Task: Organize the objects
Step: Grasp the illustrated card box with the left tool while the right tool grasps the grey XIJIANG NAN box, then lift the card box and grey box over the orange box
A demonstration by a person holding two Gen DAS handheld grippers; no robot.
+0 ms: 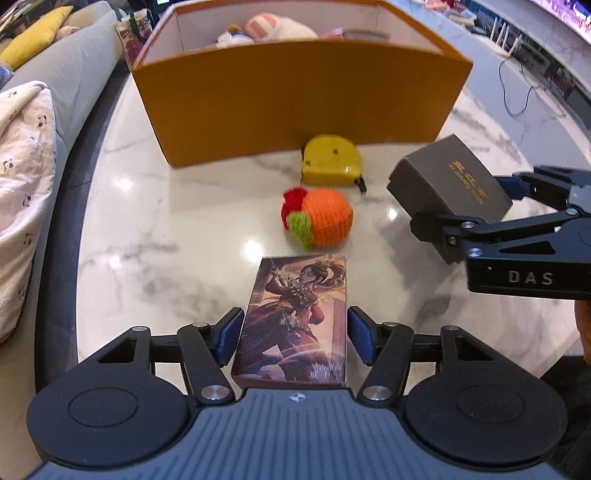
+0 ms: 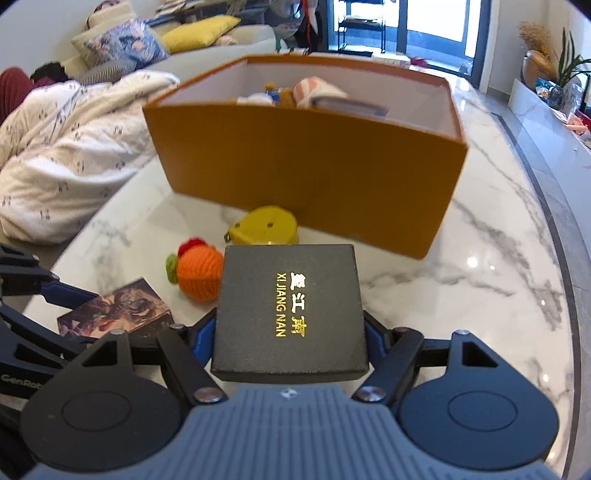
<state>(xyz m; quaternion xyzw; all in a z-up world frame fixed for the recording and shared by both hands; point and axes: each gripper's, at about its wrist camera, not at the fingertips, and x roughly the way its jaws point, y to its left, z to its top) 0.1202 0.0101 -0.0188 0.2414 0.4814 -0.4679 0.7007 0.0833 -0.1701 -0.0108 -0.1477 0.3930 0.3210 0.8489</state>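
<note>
A rumpled white blanket (image 2: 70, 147) lies beside a yellow cushion (image 2: 201, 33).

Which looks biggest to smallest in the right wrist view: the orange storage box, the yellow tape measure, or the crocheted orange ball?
1. orange storage box
2. and 3. yellow tape measure and crocheted orange ball look alike in size; unranked.

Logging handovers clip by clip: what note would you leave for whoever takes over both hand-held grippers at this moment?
Right hand-held gripper: shut on the black gift box, lifted off the marble table.
Left hand-held gripper: open around the illustrated card box, which lies on the table.
Done: plush toys and a book sit in the orange storage box.
Left: both boxes, crocheted orange, yellow tape measure.
</note>
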